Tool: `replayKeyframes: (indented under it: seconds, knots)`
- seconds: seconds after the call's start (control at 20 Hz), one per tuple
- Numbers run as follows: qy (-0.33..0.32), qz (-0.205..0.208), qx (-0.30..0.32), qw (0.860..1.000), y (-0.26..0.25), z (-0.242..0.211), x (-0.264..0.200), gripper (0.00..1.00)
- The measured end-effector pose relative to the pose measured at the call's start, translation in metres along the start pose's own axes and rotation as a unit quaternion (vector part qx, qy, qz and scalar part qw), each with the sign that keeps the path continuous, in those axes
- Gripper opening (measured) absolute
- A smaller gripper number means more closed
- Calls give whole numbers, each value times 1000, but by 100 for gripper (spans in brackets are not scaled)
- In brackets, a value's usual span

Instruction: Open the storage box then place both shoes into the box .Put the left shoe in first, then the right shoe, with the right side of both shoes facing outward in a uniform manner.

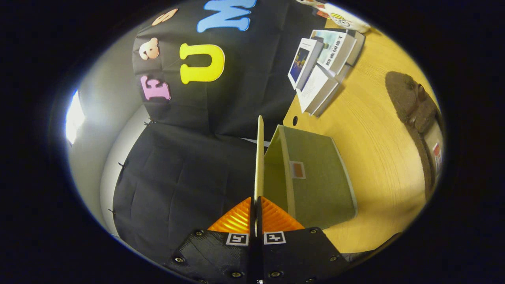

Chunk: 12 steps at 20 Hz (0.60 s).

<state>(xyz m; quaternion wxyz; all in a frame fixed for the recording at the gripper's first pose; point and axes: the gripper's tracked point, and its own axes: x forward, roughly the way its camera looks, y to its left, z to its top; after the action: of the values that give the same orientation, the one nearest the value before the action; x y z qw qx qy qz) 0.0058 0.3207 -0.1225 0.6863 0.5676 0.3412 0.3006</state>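
The view is rolled sideways, so the wooden table (371,130) runs up the right. A green storage box (315,177) with pale edges rests on it, just beyond my fingers. Its thin pale lid (259,157) is swung away from the box body and seen edge-on. My gripper (255,203) is shut on the lid's near edge, one finger on each face. A brown furry shoe (410,102) lies on the table past the box, partly out of sight at the far side.
Several books (321,67) are stacked on the table beyond the box, near the booth's black cloth wall (185,169). A small white toy (347,19) sits past the books. A round hole (295,120) pierces the table by its edge.
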Motion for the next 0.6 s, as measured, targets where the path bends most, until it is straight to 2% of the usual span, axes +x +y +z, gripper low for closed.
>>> replayKeyframes:
  seconds: [0.6]
  knots:
    - [18, -3, -99, 995, 109, -11, 39, 0]
